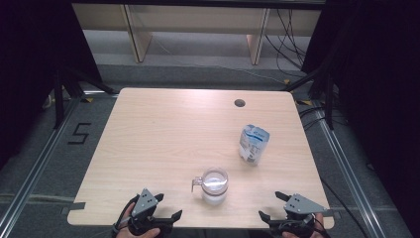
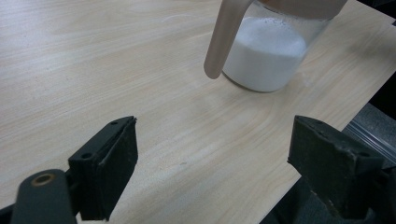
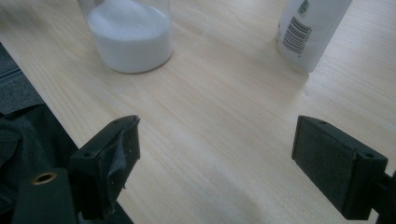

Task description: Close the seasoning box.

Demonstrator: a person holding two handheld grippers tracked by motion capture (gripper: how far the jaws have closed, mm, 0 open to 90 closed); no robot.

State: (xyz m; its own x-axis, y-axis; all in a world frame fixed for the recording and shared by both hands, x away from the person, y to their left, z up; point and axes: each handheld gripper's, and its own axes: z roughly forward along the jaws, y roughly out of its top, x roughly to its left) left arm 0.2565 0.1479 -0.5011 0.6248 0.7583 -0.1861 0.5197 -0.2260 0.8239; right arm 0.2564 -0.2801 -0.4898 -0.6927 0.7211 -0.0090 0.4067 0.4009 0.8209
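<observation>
A clear glass jar (image 1: 214, 185) with a handle stands upright near the front edge of the light wooden table (image 1: 163, 129), partly filled with white powder. Its handle (image 2: 219, 39) points toward the person's left side. The left gripper (image 1: 158, 210) rests at the front edge, left of the jar and apart from it — its jaws stand wide apart with nothing between them, only bare tabletop showing in the left gripper view. The right gripper (image 1: 277, 206) sits at the front edge on the other side, also spread wide and holding nothing.

Farther back and to the right of the jar stands a white and blue pouch (image 1: 253, 144), open at the top and leaning slightly; its barcode shows in the right gripper view, where the pouch (image 3: 310, 32) stands well apart from the jar (image 3: 128, 35). Nothing lies between either gripper and the jar. A round cable hole (image 1: 239, 103) sits near the table's far edge — well away from everything else.
</observation>
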